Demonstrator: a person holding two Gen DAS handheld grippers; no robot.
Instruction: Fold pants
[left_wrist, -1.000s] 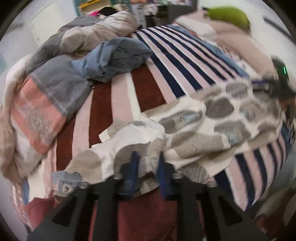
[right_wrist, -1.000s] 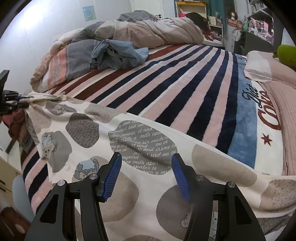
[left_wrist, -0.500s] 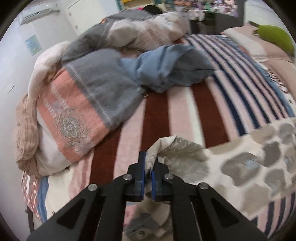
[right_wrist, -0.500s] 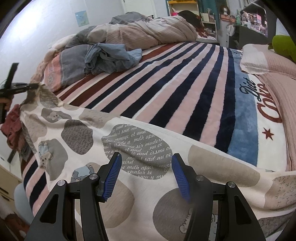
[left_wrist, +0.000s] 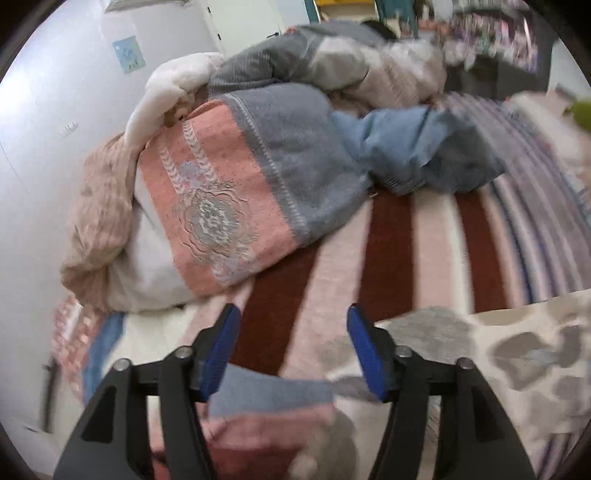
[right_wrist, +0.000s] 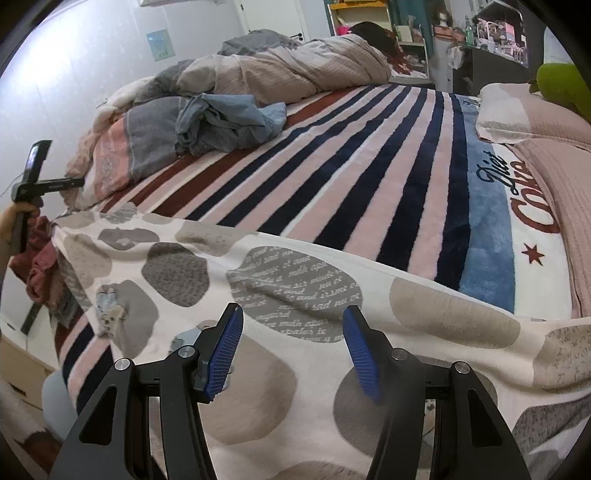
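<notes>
Jaws of the left gripper (left_wrist: 293, 341) are spreading apart at this moment, and nothing sits between the blue pads; only the striped blanket (left_wrist: 391, 258) shows in the gap, with a corner of the pants (left_wrist: 517, 354) lying just to the right of the right-hand pad. That view is blurred, so finer detail of the cloth edge cannot be told. Jaws of the right gripper (right_wrist: 293, 349) stand apart too, hovering over the pants (right_wrist: 258, 295), with the patterned fabric visible below and between the fingers; whether the pads touch the cloth cannot be told, but they do not pinch it. The pants, cream with grey and beige blotches and some printed lettering, lie spread flat across the near edge of the striped blanket (right_wrist: 369, 166), running from its left side, where they drape over the bed's edge, toward the right edge of the view. Seen from the right wrist, the left gripper (right_wrist: 48, 182) is at the far left, held in a hand (right_wrist: 16, 214) above the pants' left end. Beyond the pants, at the blanket's far left, a crumpled blue garment (right_wrist: 229, 122) rests against a heap of bedding (right_wrist: 288, 70). A pink pillow (right_wrist: 528, 118) lies at the blanket's right side.
</notes>
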